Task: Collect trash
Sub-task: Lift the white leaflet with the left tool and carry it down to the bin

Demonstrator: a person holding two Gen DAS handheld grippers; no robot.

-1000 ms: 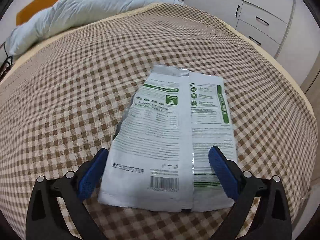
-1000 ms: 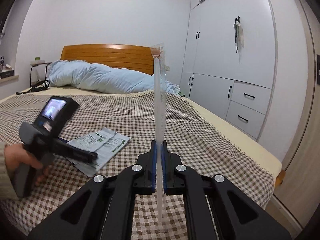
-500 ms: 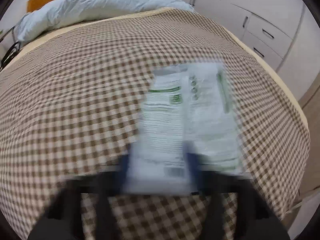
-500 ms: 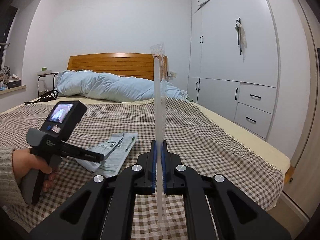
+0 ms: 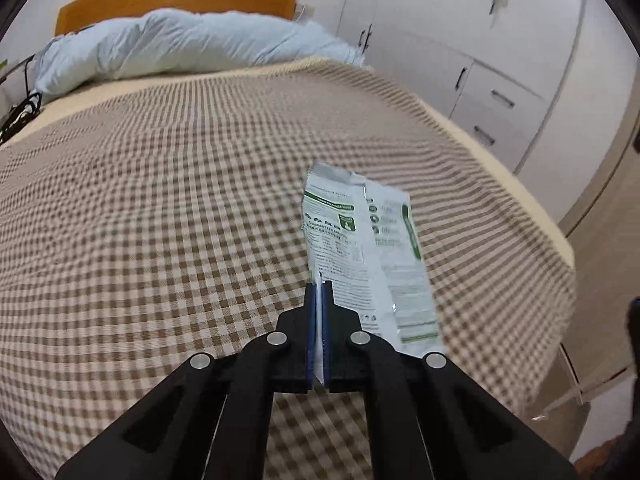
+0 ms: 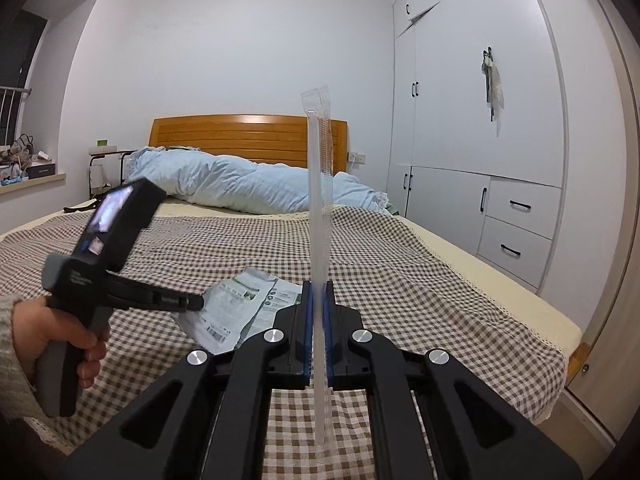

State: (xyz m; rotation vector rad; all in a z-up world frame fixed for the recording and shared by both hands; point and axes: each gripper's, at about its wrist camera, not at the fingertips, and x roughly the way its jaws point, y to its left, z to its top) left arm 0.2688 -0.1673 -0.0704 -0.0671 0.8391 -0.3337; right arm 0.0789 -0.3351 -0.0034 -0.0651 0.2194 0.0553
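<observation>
Since a second ago my left tongs [image 5: 319, 292] closed on the empty food pouch [image 5: 368, 256], now lifted off the bed [image 5: 160, 208]. Right tongs [image 6: 318, 300] pinch the wrapped straw [image 6: 318, 200]. Both collected; binning remains, no bin visible.

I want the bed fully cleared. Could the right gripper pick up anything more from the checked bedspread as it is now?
Probably not: the right gripper is shut on a wrapped straw, so it would have to drop that first.
</observation>
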